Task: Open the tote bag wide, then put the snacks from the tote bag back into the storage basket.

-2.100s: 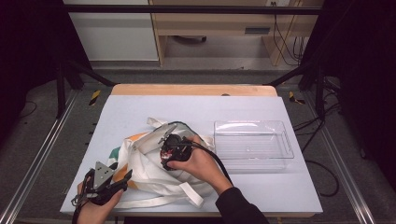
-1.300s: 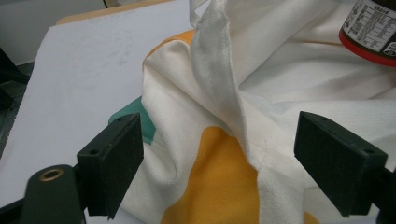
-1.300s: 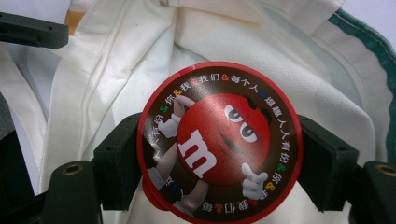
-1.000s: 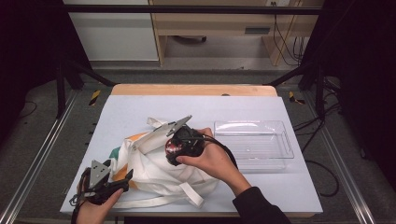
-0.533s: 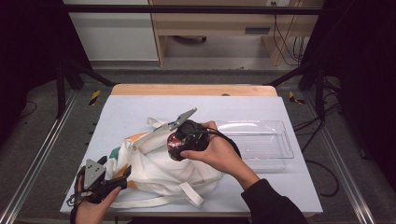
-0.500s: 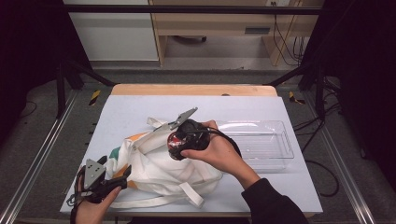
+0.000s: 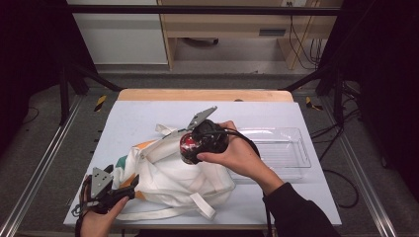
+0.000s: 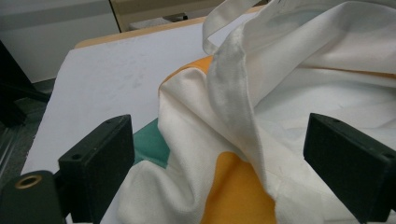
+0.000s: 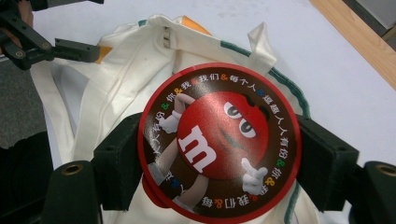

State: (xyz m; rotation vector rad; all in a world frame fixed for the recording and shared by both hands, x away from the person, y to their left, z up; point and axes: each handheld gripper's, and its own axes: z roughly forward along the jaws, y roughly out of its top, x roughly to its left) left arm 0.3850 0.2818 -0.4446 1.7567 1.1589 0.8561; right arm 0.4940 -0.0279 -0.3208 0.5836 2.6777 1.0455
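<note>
Holding a round candy tin [image 9: 218, 142] clenched above the tote bag [image 7: 173, 175], the right gripper [image 7: 197, 143] likely needs the tray [image 7: 296, 145] next, while the left gripper [image 8: 224, 172] gapes.

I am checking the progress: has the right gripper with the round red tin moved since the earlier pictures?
Yes. The right gripper, shut on the round red tin, has risen from the white bag toward the clear tray.

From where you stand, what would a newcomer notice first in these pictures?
First, the round red tin with a cartoon candy face, clamped between the jaws of the right tool above the middle of the table. Next, the crumpled white cloth bag with orange and green patches under it. The left tool holds its jaws open around the bag's near left edge.
</note>
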